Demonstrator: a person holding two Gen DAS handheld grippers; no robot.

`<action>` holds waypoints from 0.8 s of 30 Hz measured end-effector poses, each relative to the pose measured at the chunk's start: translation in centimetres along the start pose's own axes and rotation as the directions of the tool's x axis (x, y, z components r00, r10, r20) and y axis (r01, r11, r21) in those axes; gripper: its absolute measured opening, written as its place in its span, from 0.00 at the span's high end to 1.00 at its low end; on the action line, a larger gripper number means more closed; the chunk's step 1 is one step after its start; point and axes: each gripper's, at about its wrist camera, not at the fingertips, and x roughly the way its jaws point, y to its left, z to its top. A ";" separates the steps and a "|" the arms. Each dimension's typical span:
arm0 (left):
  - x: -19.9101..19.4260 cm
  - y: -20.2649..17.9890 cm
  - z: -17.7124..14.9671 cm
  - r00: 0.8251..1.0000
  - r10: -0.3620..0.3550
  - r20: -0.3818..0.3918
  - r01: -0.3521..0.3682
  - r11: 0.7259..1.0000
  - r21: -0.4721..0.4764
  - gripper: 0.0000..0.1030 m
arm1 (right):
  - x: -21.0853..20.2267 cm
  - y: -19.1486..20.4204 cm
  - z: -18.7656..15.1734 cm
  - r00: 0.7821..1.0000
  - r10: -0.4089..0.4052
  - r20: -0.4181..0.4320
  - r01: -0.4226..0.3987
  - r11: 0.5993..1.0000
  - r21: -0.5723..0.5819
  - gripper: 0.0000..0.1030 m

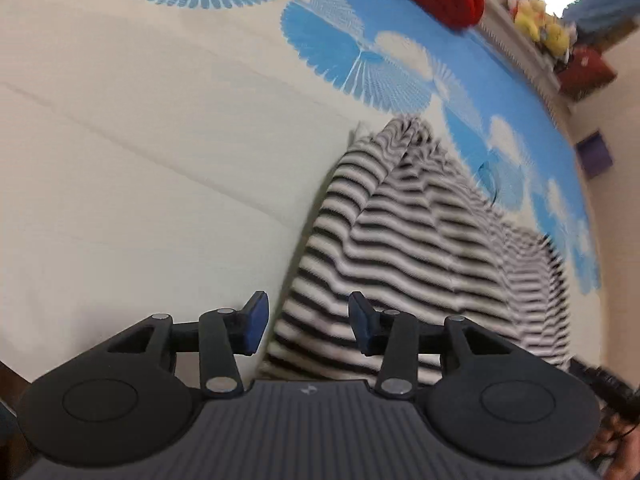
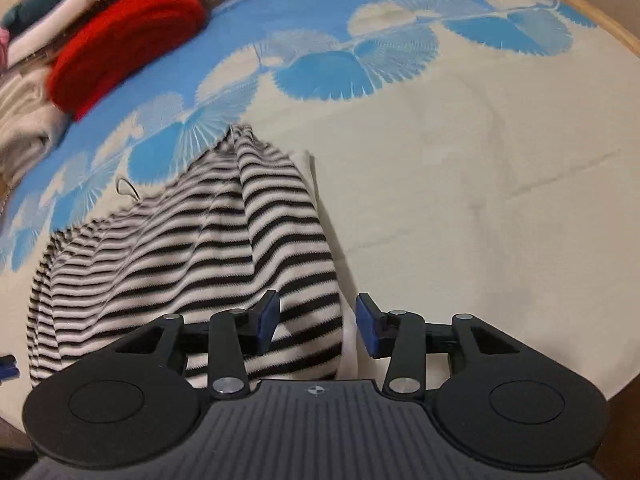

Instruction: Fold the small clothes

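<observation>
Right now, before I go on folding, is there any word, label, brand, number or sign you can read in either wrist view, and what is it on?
No readable text in either view.
Left claw body: a small pale emblem, no letters.
Right claw body: a small round cross-mark, no letters.
Striped garment: stripes only, no tag showing.
Bedsheet: blue fan pattern, no writing.
Shelf items: too blurred to read.

Open tool (image 1: 308, 322) above striped garment (image 1: 420, 248)

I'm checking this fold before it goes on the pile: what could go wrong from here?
The black-and-white striped knit garment lies rumpled, with a ridge running up its middle; folding further now may lock in creases. Both claws, left and right, stand open and grip nothing, so a regrasp could catch the cream and blue patterned bedsheet too.
</observation>
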 end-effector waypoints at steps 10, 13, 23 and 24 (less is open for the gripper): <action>2.9 -0.2 -0.5 0.992 0.058 -0.110 -0.054 0.998 0.044 0.53 | 2.3 0.7 -1.3 0.990 -0.050 -0.129 0.040 0.996 -0.077 0.57; 3.5 -0.5 -0.4 0.991 0.064 -0.114 -0.055 0.996 0.075 0.53 | 2.8 0.7 -1.4 0.989 -0.050 -0.142 0.037 0.995 -0.093 0.59; -0.7 0.1 -0.3 0.997 -0.002 0.074 -0.011 0.984 0.179 1.00 | -1.5 -1.3 -0.3 0.996 0.085 0.041 -0.083 0.995 -0.049 0.92; -0.4 0.7 -0.4 0.998 0.033 0.054 -0.041 0.986 0.163 1.00 | -0.8 -1.3 -0.5 0.999 0.039 0.004 -0.039 0.996 -0.078 0.93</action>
